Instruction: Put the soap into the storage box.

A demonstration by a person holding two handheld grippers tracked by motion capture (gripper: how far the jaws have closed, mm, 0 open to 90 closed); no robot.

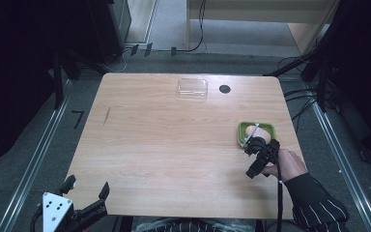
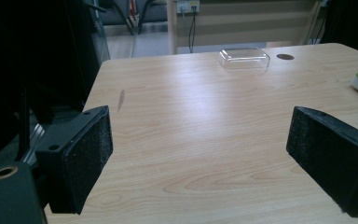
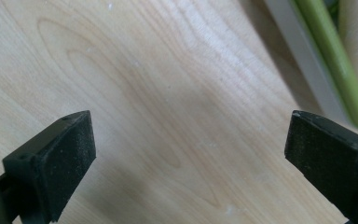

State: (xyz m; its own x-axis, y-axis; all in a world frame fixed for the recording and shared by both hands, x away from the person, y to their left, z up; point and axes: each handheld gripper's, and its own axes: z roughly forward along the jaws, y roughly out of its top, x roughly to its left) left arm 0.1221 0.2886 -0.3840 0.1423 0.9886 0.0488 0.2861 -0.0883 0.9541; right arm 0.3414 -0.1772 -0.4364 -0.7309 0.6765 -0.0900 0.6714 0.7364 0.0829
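You are sitting at a light wooden table (image 1: 174,145), holding a two-jaw gripper in each hand. Your right gripper (image 1: 251,143) is hovering low at the near edge of a green tray (image 1: 265,127), which is sitting close to the table's right edge. Its jaws are standing wide apart with nothing between them, and in the right gripper view they are framing bare wood just beside the tray's green rim (image 3: 335,65). A pale, rounded object (image 1: 260,134) is lying inside the tray; what it is cannot be told. Your right hand (image 1: 287,164) is gripping the tool just on the near side of the tray. Your left gripper (image 1: 88,189) is waiting well away from the tray, off the table's near-left corner, its jaws also spread wide and holding nothing. Across the table from the tray, near the far edge, a clear plastic lid (image 1: 192,87) is lying flat, with a small dark round hole (image 1: 224,89) just beside it.
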